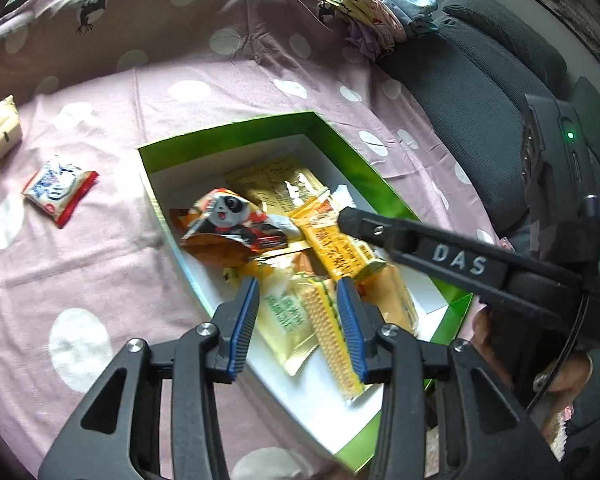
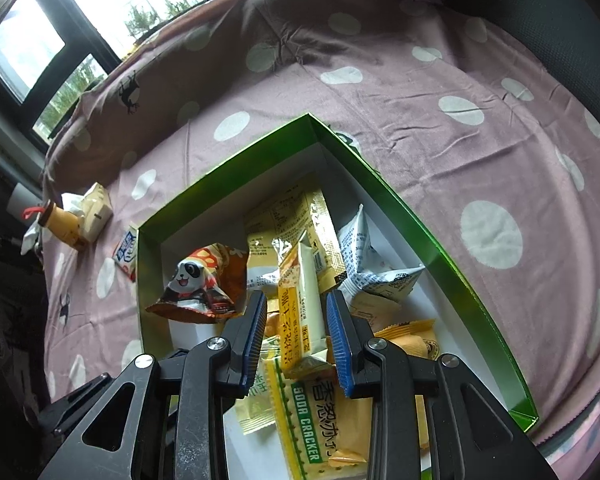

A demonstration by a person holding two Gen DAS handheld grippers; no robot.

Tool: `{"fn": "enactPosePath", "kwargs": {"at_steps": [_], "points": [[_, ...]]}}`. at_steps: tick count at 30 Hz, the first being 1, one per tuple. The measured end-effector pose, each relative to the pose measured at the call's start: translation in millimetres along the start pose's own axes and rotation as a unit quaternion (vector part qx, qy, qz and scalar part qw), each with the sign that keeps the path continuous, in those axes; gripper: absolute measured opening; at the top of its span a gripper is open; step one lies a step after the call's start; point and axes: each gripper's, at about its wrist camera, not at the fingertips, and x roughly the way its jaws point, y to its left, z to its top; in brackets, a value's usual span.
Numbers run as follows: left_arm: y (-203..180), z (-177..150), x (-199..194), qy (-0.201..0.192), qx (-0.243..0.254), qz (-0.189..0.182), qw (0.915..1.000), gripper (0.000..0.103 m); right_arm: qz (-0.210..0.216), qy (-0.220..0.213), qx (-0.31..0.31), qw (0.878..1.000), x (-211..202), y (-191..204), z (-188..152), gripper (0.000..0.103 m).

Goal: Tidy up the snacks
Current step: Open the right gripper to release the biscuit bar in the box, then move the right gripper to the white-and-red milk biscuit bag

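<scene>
Both tongs, left gripper [image 1: 298, 320] and right gripper [image 2: 297, 340], hang apart over the filled green box [image 1: 364, 168] at frame centre; next, the red-white packet [image 1: 60, 190], left of frame, needs fetching.

Right hand-held gripper [image 2: 297, 334] open over green box [image 2: 428, 224], fingers straddling a yellow snack bar [image 2: 304, 300]. Panda packet [image 2: 198, 284] at left, soda cracker pack [image 2: 316, 420] below.

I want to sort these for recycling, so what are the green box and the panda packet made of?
The green box looks like glossy cardboard: stiff folded walls, white inside. The panda packet looks like shiny plastic film: crinkled, with crimped ends.
</scene>
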Motion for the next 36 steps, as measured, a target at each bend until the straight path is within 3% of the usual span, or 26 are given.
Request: {"fn": "enactPosePath", "kwargs": {"at_steps": [2, 4, 8, 9, 11, 13, 15, 17, 19, 21, 22, 24, 26, 29, 33, 36], "points": [[17.6, -1.7, -19.4, -0.009, -0.011, 0.028, 0.9995, 0.047, 0.019, -0.023, 0.004, 1.0, -10.1, 3.3, 0.0, 0.047], [39.0, -4.5, -39.7, -0.021, -0.031, 0.051, 0.998, 0.062, 0.039, -0.048, 0.004, 0.998, -20.6, 9.3, -0.4, 0.061], [85.9, -18.7, -81.8, -0.056, -0.071, 0.114, 0.9894, 0.076, 0.065, -0.076, -0.01, 0.995, -31.5, 26.3, -1.5, 0.074], [98.4, -23.0, -90.4, -0.071, -0.089, 0.129, 0.9851, 0.085, 0.062, -0.083, -0.009, 0.995, -32.4, 30.3, -1.7, 0.074], [128.2, -32.3, -105.6, -0.097, -0.127, 0.15, 0.9758, 0.09, 0.023, -0.105, 0.001, 0.994, -33.1, 38.8, -2.4, 0.075], [154.0, -34.5, -115.0, -0.099, -0.165, 0.184, 0.9639, 0.09, -0.015, -0.127, 0.0, 0.992, -31.5, 49.5, -3.9, 0.075], [173.5, -35.5, -127.7, -0.106, -0.192, 0.212, 0.9524, 0.09, -0.02, -0.131, -0.007, 0.991, -27.6, 60.0, -5.6, 0.075], [189.8, -37.0, -144.0, -0.118, -0.22, 0.204, 0.9467, 0.09, -0.016, -0.137, 0.002, 0.99, -28.1, 70.1, -8.5, 0.075], [206.1, -40.3, -161.4, -0.143, -0.254, 0.156, 0.9437, 0.093, -0.027, -0.179, 0.022, 0.983, -37.5, 83.5, -13.4, 0.075], [217.8, -42.6, -173.8, -0.162, -0.278, 0.14, 0.9366, 0.101, -0.025, -0.2, 0.014, 0.979, -42.0, 106.7, -14.9, 0.078], [222.0, -44.1, -178.6, -0.167, -0.282, 0.154, 0.9321, 0.101, -0.011, -0.196, 0.0, 0.981, -39.8, 121.2, -13.4, 0.086], [229.3, -45.2, -183.6, -0.164, -0.286, 0.205, 0.9214, 0.101, 0.027, -0.175, -0.032, 0.984, -30.2, 151.3, -9.5, 0.087], [238.2, -46.3, -186.9, -0.157, -0.288, 0.236, 0.9146, 0.101, 0.036, -0.164, -0.041, 0.985, -17.6, 178.9, -5.8, 0.087], [253.7, -52.3, -195.7, -0.165, -0.313, 0.235, 0.9057, 0.101, 0.042, -0.13, -0.052, 0.989, 12.7, 216.1, 2.6, 0.088], [261.1, -58.8, -208.2, -0.175, -0.324, 0.24, 0.898, 0.101, 0.051, -0.033, -0.013, 0.998, 70.1, 243.5, 9.3, 0.088], [264.8, -60.5, -214.9, -0.185, -0.328, 0.226, 0.8984, 0.101, -0.009, -0.006, 0.031, 0.999, 95.4, 256.1, 1.8, 0.088]]}}
